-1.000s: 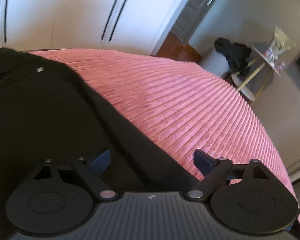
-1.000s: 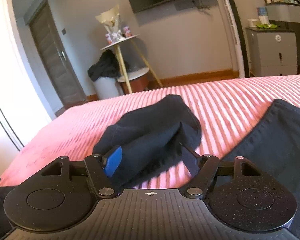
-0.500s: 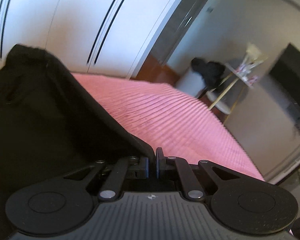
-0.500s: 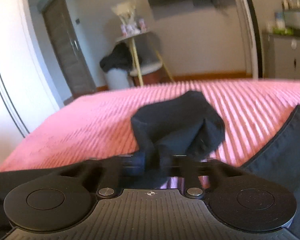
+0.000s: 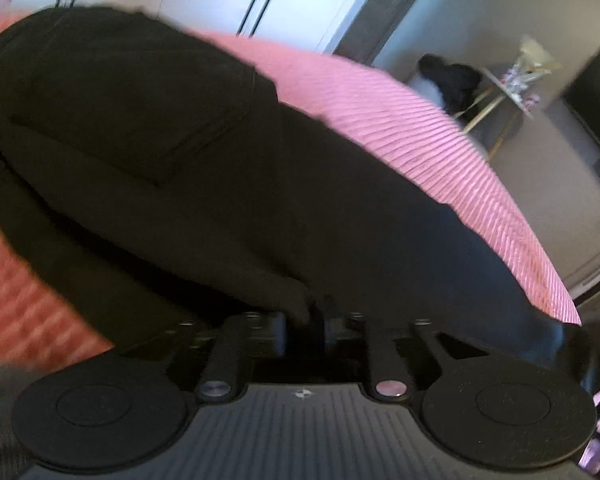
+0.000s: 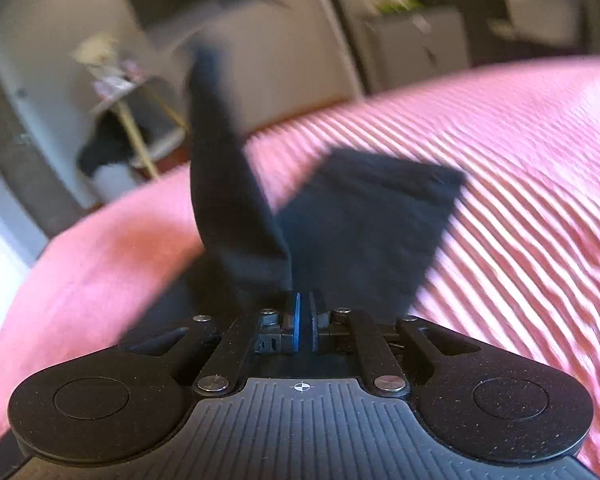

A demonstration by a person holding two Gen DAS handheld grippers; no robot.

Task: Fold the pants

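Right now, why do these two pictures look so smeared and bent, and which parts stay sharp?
Left wrist view: the black pants and the pink bedspread are smeared, worst at the left edge, and the wide lens bows the bed into a curve. Right wrist view: the raised pant leg and the room behind it are streaked, while the right tongs look crisp.

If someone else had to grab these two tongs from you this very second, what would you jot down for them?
Left tongs: opening, a bunch of black pants fabric between the fingers.
Right tongs: pinched shut on a pant-leg end, which stands up above them.
Pants: spread over the pink bedspread; one flat leg end lies ahead of the right tongs.
Done: both ends gathered up.
Left: lay the held parts over, smooth them, finish the fold.
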